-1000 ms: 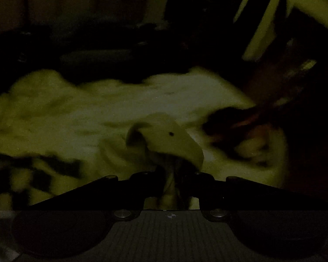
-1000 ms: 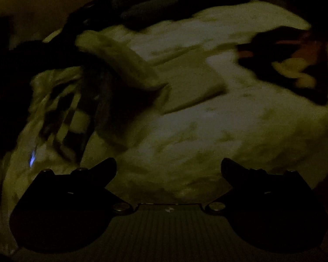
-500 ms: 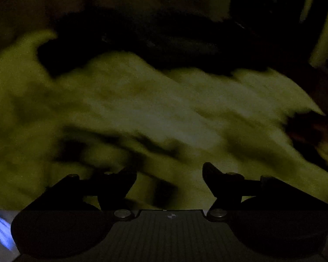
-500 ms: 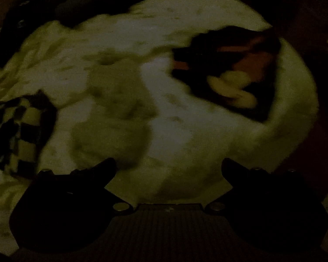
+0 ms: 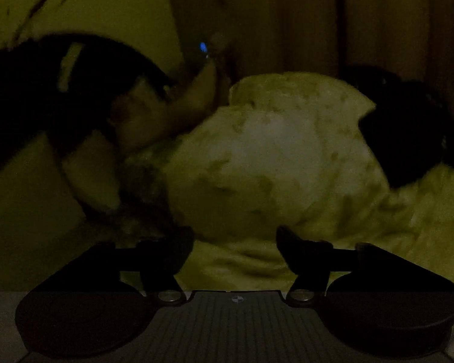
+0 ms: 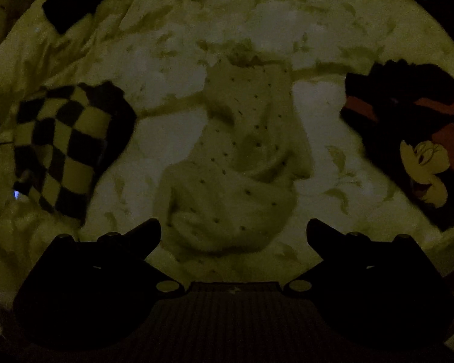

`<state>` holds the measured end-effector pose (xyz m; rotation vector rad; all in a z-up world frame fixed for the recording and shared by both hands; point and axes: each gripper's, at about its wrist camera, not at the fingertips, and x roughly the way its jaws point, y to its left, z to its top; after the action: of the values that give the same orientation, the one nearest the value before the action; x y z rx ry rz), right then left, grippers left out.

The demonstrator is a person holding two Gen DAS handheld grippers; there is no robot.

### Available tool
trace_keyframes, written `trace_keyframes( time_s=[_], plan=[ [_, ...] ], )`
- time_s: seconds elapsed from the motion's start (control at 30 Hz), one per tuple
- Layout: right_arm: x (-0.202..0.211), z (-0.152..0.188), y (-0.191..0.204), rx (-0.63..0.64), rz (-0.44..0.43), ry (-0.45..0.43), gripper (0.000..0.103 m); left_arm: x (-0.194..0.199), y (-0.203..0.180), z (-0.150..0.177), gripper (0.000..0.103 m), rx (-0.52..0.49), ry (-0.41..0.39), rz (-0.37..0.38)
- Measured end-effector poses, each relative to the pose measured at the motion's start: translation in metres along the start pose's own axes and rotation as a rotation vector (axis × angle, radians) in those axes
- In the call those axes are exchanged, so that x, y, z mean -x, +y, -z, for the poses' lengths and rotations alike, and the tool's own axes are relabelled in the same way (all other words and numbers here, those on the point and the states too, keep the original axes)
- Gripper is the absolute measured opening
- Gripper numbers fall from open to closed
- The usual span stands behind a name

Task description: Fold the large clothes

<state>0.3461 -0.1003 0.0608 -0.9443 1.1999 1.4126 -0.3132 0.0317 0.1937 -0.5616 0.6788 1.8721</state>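
The room is very dark. A pale dotted garment (image 6: pixel 242 163) lies crumpled on the leaf-patterned bed sheet (image 6: pixel 154 69), in the middle of the right wrist view. My right gripper (image 6: pixel 233 230) hovers over its near edge, pointing steeply down, open, with nothing between the fingers. My left gripper (image 5: pixel 233 239) is open and empty too, facing a mound of the same sheet (image 5: pixel 272 151). The dotted garment does not show in the left wrist view.
A black-and-pale checked cloth (image 6: pixel 66 145) lies left of the garment and a dark garment with a cartoon print (image 6: pixel 414 139) to its right. In the left wrist view, dark cloth (image 5: pixel 408 136) lies right, a dark shape (image 5: pixel 45 90) left, and a small blue light (image 5: pixel 202 47) glows before a curtain.
My left gripper was shut on the dotted garment, let it go, opened wide and swung away toward the bed's far end. The right gripper shifted until the dropped garment lay centred under it.
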Motion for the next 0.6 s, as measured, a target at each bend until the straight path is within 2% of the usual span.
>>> trace_keyframes(
  time_s=[0.1, 0.23, 0.27, 0.3, 0.33, 0.37, 0.4, 0.47, 0.5, 0.57, 0.6],
  plan=[
    [-0.005, 0.001, -0.012, 0.036, 0.019, 0.015, 0.102, 0.053, 0.021, -0.016, 0.103, 0.021, -0.153, -0.012],
    [-0.009, -0.001, -0.023, 0.049, 0.015, 0.042, 0.102, 0.100, 0.036, -0.049, 0.103, -0.068, -0.151, -0.071],
    [-0.010, -0.003, -0.022, 0.075, 0.013, 0.037, 0.102, 0.102, 0.039, -0.061, 0.103, -0.060, -0.141, -0.073],
    [-0.012, -0.005, -0.017, 0.093, 0.013, 0.035, 0.102, 0.118, 0.032, -0.079, 0.103, -0.032, -0.134, -0.053],
    [-0.015, -0.007, -0.012, 0.130, 0.012, 0.038, 0.102, 0.140, 0.021, -0.092, 0.103, -0.021, -0.152, 0.004],
    [-0.017, -0.008, -0.007, 0.149, 0.016, 0.042, 0.102, 0.171, 0.010, -0.108, 0.103, -0.020, -0.206, 0.088],
    [-0.019, -0.011, -0.002, 0.163, 0.015, 0.042, 0.102, 0.202, -0.009, -0.125, 0.103, -0.042, -0.290, 0.161],
    [-0.016, -0.015, 0.009, 0.172, -0.016, 0.021, 0.102, 0.254, -0.051, -0.156, 0.103, -0.198, -0.412, 0.228],
    [-0.015, -0.016, 0.011, 0.170, -0.024, 0.018, 0.102, 0.271, -0.067, -0.169, 0.103, -0.270, -0.446, 0.234],
    [-0.018, -0.019, 0.020, 0.164, -0.050, 0.040, 0.102, 0.297, -0.087, -0.198, 0.103, -0.375, -0.449, 0.224],
    [-0.019, -0.019, 0.021, 0.165, -0.054, 0.043, 0.102, 0.303, -0.088, -0.210, 0.103, -0.395, -0.446, 0.173]
  ],
)
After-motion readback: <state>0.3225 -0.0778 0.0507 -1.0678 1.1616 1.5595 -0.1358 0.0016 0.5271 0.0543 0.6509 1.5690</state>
